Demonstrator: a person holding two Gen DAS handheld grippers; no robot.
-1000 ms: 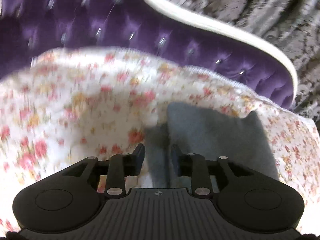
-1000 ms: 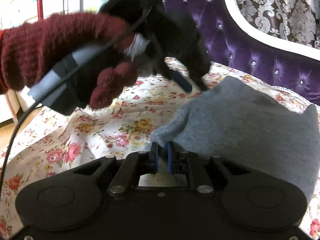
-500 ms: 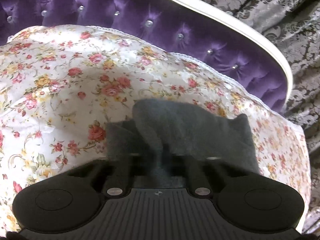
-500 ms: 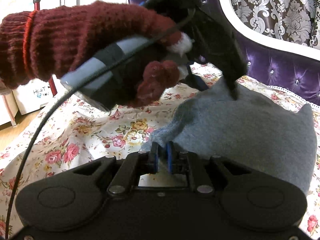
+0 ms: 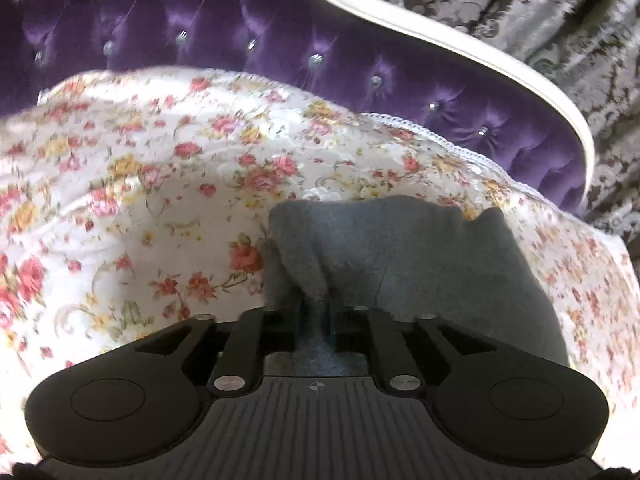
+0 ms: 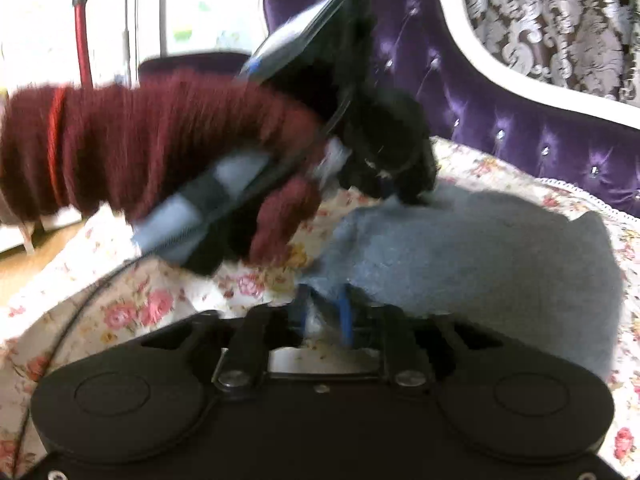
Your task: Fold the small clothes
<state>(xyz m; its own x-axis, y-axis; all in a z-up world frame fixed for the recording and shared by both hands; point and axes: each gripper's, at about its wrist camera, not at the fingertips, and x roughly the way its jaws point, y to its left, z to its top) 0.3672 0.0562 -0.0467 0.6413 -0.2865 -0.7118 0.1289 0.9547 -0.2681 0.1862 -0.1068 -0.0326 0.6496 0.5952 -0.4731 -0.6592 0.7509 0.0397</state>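
A small grey knit garment (image 5: 400, 264) lies on the floral bedspread, its near edge bunched up. My left gripper (image 5: 316, 310) has that bunched edge filling the narrow gap between its fingers; its jaws are opening, but the pads still touch the cloth. In the right wrist view the garment (image 6: 480, 264) spreads to the right. The left gripper (image 6: 400, 194), held by a hand in a dark red knit glove (image 6: 160, 140), sits on its far left edge. My right gripper (image 6: 324, 304) is opening, its blue pads apart, with the near corner loose between them.
The floral bedspread (image 5: 160, 208) covers the bed. A purple tufted headboard (image 5: 280, 40) with a white rim rises behind it, and a patterned curtain (image 5: 560, 40) hangs beyond. A black cable (image 6: 72, 320) trails from the left gripper. A red pole (image 6: 82, 40) stands far left.
The left gripper came down onto the garment's edge and closed on it, gathering the cloth. The right gripper's pads, nearly together before, have spread apart around the corner.
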